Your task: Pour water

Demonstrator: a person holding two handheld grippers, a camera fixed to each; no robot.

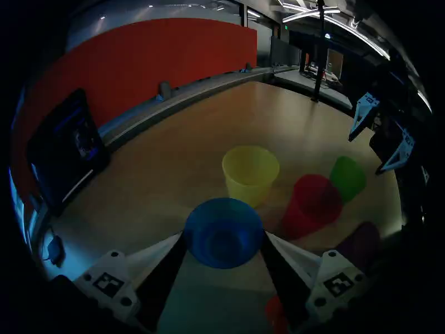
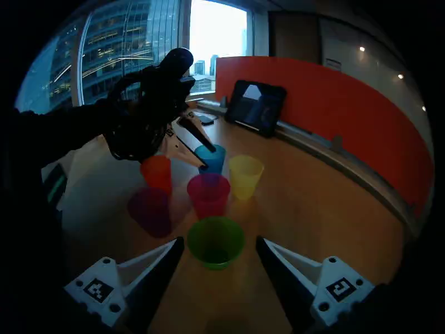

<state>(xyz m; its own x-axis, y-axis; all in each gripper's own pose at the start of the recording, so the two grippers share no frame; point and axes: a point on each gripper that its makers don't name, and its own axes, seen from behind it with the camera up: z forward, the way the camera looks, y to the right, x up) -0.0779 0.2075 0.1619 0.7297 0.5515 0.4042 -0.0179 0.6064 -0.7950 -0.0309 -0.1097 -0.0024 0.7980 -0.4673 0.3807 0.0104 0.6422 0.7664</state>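
A blue cup [image 1: 223, 232] stands upright between the fingers of my left gripper [image 1: 222, 238], which is shut on its sides. The right gripper view has the same blue cup [image 2: 210, 158] held by the left gripper [image 2: 199, 143] under a person's dark hand [image 2: 147, 111]. A green cup [image 2: 216, 242] sits on the wooden table [image 2: 311, 211] between the fingers of my right gripper [image 2: 219, 240], with small gaps on both sides; the gripper is open. From the left gripper view the green cup [image 1: 347, 178] is at the right, just below the right gripper [image 1: 382, 134].
A yellow cup [image 1: 250, 173], a magenta cup [image 1: 311, 206], a purple cup [image 1: 361, 242] and an orange cup [image 2: 157, 172] cluster around the two cups. A dark tablet [image 2: 257, 107] leans against the red wall panel [image 2: 345, 106]. Windows lie beyond the table's far end.
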